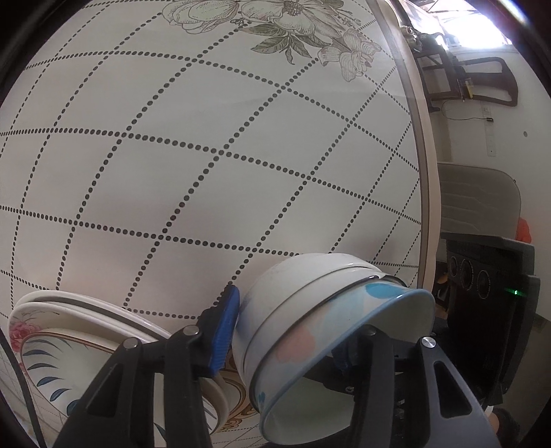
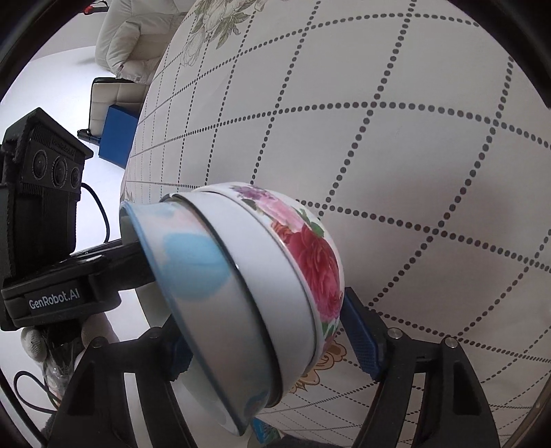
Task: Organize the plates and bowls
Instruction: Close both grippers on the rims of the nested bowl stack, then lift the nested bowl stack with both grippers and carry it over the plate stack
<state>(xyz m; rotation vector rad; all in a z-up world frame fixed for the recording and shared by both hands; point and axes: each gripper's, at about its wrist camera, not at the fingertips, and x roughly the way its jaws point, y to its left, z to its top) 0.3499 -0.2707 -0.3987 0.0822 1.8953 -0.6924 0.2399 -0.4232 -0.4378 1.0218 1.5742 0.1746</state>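
Your left claw (image 1: 296, 331) and your right claw (image 2: 268, 348) both hold the same stack of nested bowls (image 1: 310, 310), tipped on its side above the table (image 1: 206, 155). In the left wrist view, the blue pad (image 1: 224, 331) of one finger presses the white bottom of the stack, while the other finger reaches inside the mouth of the outermost bowl with blue and pink blotches (image 1: 341, 327), so that claw is clamped on the stack at a medium spread. In the right wrist view, the same stack lies between your right fingers: a blue pad (image 2: 361, 341) sits right against the rose-painted bowl (image 2: 310, 262) at the bottom end, and the other finger is mostly hidden behind the blue-blotched bowl (image 2: 193, 262); this claw is spread wide around the stack, though you cannot tell for sure how firmly the hidden side bears on it. The black body of the left gripper unit (image 2: 58, 296), labelled GenRobot.AI, shows at the mouth end of the stack. A stack of plates (image 1: 69, 331) with a blue leaf pattern and a pink flower rests on the table at the lower left of the left wrist view, just beside the left claw. The table wears a white cloth with dotted diamond lines and flower prints (image 1: 292, 20). A cream sofa (image 2: 131, 41) stands beyond the table edge.
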